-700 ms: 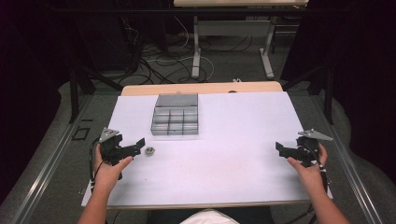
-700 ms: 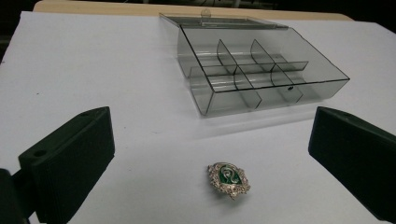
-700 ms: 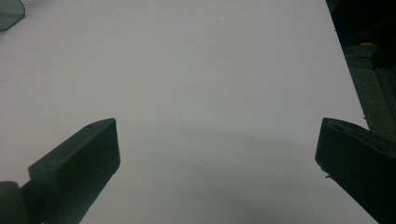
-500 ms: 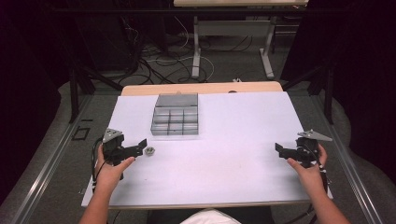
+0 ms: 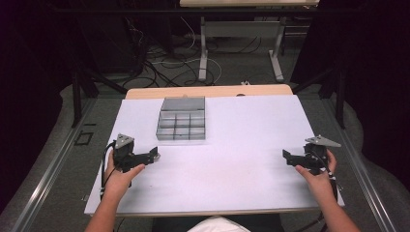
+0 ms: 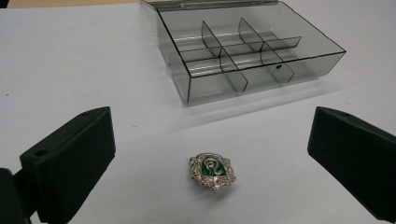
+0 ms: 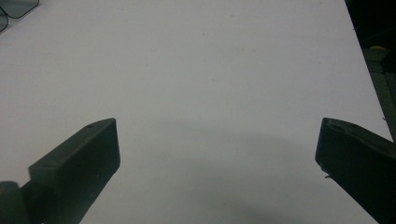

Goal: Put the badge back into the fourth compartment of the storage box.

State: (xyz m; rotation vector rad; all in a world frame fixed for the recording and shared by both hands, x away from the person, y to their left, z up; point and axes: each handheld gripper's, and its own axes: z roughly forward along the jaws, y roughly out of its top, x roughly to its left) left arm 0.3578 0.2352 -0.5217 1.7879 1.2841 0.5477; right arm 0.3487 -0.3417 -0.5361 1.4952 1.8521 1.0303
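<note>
White table [image 5: 241, 169] — brooch [image 6: 212, 171] between wide jaws, seemingly untouched.

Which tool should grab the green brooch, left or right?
Left. The left tool is open with the green brooch lying on the table between its jaws, untouched, and the clear divided box just beyond. The right tool, also open, faces bare white table at the far side.
</note>
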